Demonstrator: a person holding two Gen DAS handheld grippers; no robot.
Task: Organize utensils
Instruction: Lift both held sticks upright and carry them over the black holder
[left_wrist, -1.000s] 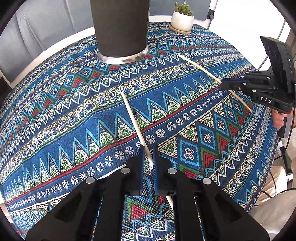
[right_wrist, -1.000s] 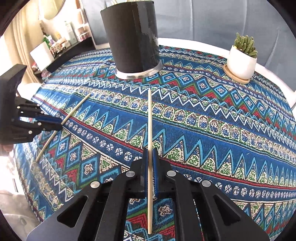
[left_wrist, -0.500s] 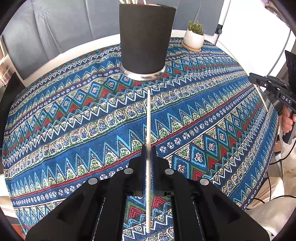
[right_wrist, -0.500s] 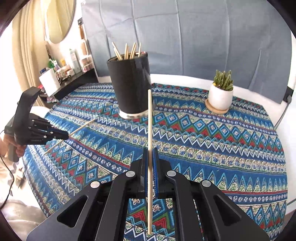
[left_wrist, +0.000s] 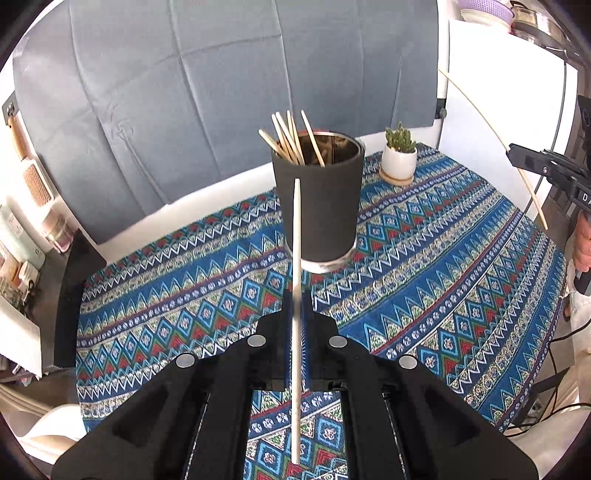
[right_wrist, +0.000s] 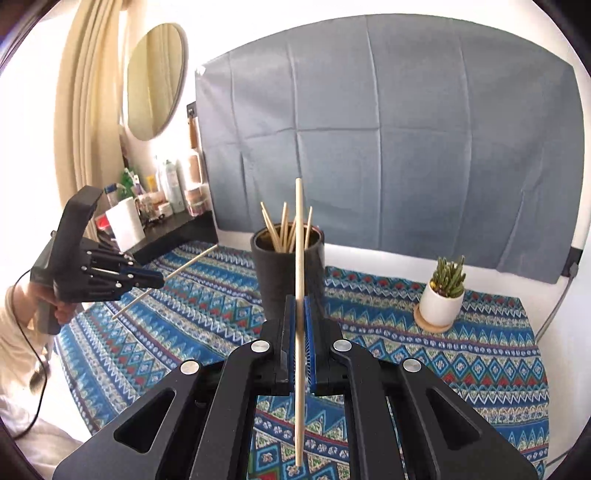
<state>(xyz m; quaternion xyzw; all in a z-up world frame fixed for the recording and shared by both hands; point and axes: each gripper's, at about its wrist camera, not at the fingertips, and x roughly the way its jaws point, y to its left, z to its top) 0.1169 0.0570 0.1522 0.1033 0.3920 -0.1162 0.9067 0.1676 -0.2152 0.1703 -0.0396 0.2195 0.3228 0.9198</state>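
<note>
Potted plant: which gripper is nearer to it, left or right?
Right. The right gripper is on the potted plant's side of the black cup; the left gripper is on the cup's far side.

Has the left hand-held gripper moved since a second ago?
Yes. The left hand-held gripper rose and backed away from the black cup, lifting its chopstick off the tablecloth.

A home room: round mirror (right_wrist: 155, 79), curtain (right_wrist: 86, 92), toiletry bottles (right_wrist: 173, 190), patterned tablecloth (right_wrist: 480, 354)
</note>
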